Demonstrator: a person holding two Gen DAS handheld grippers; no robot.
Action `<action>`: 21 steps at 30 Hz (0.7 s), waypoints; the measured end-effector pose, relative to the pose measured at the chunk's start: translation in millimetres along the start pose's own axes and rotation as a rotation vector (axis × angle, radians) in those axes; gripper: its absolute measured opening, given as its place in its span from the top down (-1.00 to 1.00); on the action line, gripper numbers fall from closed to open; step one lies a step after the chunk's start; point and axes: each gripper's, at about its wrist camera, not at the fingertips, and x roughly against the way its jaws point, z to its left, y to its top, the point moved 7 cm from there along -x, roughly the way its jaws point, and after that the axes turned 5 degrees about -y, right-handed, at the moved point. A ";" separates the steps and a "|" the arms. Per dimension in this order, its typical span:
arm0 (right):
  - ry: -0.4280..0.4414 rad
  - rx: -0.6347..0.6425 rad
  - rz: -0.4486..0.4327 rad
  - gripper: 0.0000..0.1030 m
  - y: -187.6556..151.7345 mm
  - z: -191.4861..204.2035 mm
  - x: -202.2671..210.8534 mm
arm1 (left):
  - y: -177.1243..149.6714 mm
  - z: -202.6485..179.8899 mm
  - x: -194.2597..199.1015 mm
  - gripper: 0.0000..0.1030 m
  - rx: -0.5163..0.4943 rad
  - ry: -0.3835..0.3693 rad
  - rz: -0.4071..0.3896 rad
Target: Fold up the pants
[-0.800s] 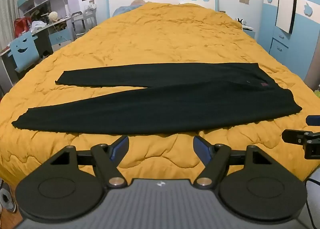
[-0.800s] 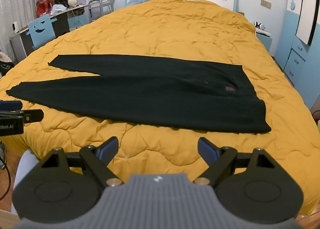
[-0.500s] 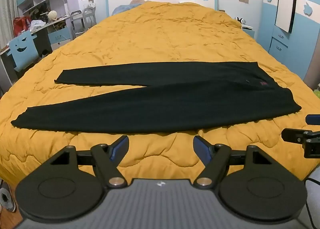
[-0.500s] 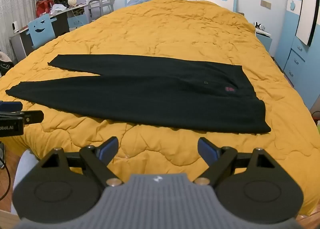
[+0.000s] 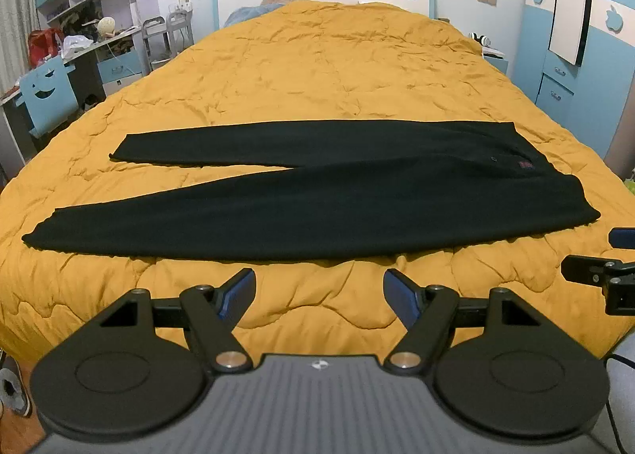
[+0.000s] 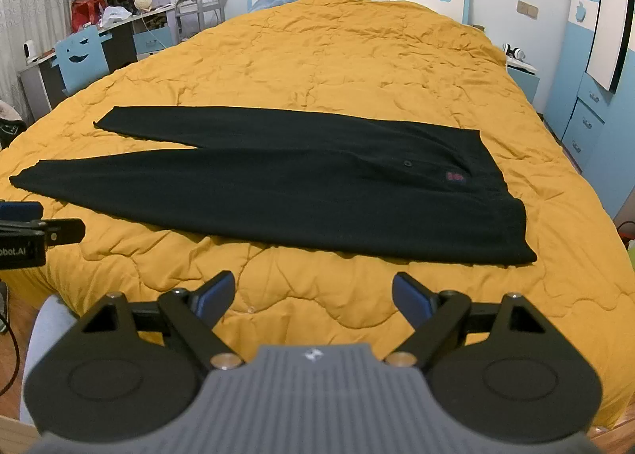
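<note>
Black pants point(image 5: 317, 196) flat on orange quilt point(image 5: 337, 69), beyond wide-spread left gripper point(image 5: 319, 289), clear of cloth

Left gripper point(image 5: 319, 287) hangs level, jaws spread wide, nothing between the blue pads point(image 5: 238, 289). Right gripper point(image 6: 313, 291) mirrors it, fingers parted and empty. Each one shows at the edge of the other's view, side by side.

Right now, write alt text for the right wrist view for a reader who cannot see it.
Black pants lie flat and unfolded across a yellow quilt, waistband to the right and the two legs splayed apart to the left. The right gripper hangs open at the near edge, short of the fabric, and the left gripper pokes in from the left.
</note>
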 end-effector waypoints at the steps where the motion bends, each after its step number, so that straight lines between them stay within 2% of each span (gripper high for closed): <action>1: 0.000 0.001 0.000 -0.60 -0.2 0.4 -0.3 | -0.4 0.0 0.5 -0.67 0.001 0.001 -0.001; 21: -0.005 0.008 0.007 -0.60 0.5 -0.6 0.5 | -2.2 -0.2 -2.9 -0.67 0.004 0.000 0.007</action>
